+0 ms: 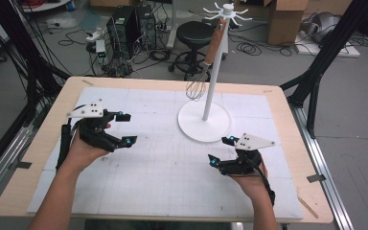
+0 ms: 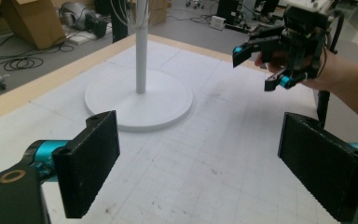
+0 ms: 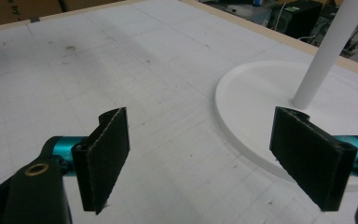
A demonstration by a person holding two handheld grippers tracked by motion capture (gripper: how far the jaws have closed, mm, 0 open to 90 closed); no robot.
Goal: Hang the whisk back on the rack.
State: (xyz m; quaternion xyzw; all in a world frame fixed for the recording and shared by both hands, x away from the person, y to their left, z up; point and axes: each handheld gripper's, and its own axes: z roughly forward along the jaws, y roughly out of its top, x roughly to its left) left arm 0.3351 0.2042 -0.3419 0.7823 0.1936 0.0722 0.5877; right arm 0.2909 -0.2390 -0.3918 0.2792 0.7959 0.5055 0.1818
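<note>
Tongs: our left gripper [image 1: 124, 128] and right gripper [image 1: 221, 151] both gape, empty | risk: we bump the stand [image 1: 204, 120], swinging the whisk [image 1: 197, 87] off its hook.

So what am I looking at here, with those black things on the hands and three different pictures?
A person sits at a table and holds a hand-operated tool in each hand; each tool ends in a two-jaw gripper. The high view looks down from above: the left gripper is at the left, the right gripper at the right. The other two pictures come from small cameras riding on the tools, so each looks out between its own two black jaws: the left gripper in one, the right gripper in the other.

On the table lies a white gridded mat. On it stands a white stand with a round base, a pole and hooks on top. A whisk with a wooden handle hangs from one hook.

Both grippers are open and hold nothing.
</note>
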